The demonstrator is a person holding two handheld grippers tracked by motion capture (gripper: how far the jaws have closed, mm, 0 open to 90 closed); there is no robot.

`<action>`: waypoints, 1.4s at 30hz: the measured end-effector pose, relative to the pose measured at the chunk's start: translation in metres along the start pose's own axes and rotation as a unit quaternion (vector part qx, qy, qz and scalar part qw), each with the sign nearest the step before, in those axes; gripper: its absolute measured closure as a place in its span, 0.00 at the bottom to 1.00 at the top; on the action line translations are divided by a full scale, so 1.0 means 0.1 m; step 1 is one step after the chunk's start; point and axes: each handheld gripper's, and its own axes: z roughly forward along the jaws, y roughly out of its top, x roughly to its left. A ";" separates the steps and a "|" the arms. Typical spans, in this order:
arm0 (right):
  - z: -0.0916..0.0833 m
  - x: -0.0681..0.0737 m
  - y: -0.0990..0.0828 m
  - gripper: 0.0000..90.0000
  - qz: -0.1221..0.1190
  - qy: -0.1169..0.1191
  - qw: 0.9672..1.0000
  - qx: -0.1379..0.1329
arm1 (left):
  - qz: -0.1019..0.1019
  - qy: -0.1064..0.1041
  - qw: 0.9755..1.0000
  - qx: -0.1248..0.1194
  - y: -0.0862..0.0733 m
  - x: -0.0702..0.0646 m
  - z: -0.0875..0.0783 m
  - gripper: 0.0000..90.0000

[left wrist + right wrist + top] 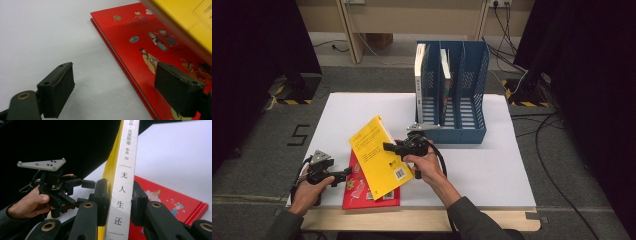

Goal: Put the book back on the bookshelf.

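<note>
At the left we hold the left tool (346, 172) low over the counter (492, 165), its pads apart around nothing, beside the red book (357, 192) lying flat. Just right, our right tool (388, 147) is clamped on the spine of the yellow book (379, 157). That book is lifted and tilted above the red one, its long axis running from the near right up toward the far left, in front of the blue file rack (462, 95).

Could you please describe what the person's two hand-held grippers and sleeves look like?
Both are black. The left hand-held gripper carries a grey three-cornered plate and blocky black pads; the right hand-held gripper trails a black cable. The sleeves are dark grey-green.
</note>
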 end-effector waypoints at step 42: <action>-0.82 -0.11 0.09 0.81 -0.105 -0.103 0.981 -0.126 | 0.033 0.053 0.998 0.022 -0.07 0.16 -0.01 0.17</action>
